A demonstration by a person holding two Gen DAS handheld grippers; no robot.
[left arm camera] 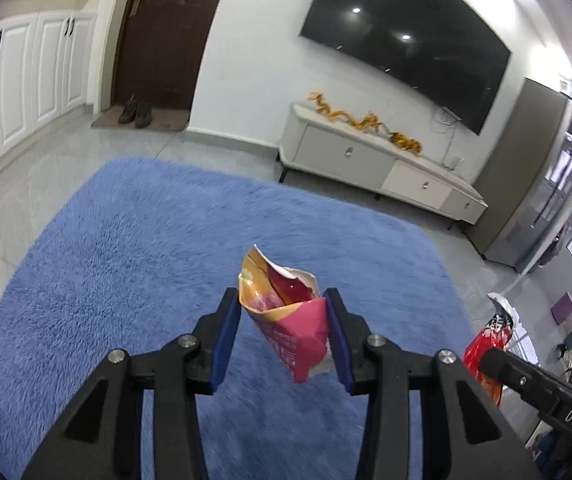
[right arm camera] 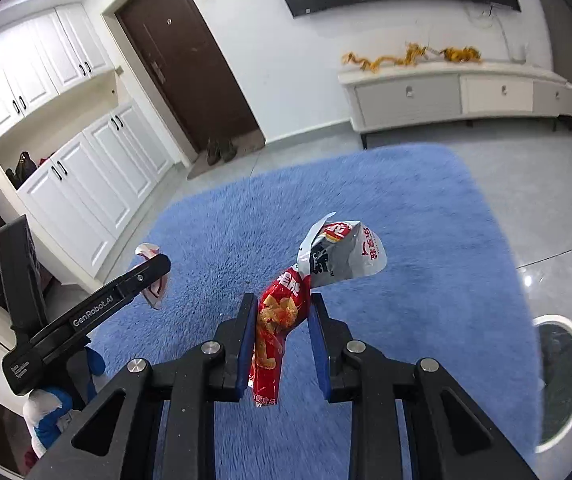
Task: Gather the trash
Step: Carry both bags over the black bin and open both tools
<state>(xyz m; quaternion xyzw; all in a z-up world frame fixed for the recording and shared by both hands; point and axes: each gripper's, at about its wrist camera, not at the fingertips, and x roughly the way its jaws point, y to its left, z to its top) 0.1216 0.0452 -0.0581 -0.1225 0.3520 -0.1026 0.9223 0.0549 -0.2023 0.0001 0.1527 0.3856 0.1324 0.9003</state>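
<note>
My left gripper (left arm camera: 284,300) is shut on a pink and orange snack bag (left arm camera: 291,320), torn open at the top, and holds it in the air above the blue rug (left arm camera: 146,248). My right gripper (right arm camera: 282,304) is shut on a red and silver chip bag (right arm camera: 282,320), crumpled, also held above the rug (right arm camera: 425,208). The red bag also shows at the right edge of the left wrist view (left arm camera: 489,340). The pink bag shows partly behind the left gripper's body in the right wrist view (right arm camera: 152,272).
A white bin with a dark opening (right arm camera: 561,380) stands on the tiled floor at the right. A low white TV cabinet (left arm camera: 373,160) with a wall TV (left arm camera: 405,40) is ahead. White cupboards (right arm camera: 78,184), a brown door (right arm camera: 190,56) and shoes (left arm camera: 136,112) are left.
</note>
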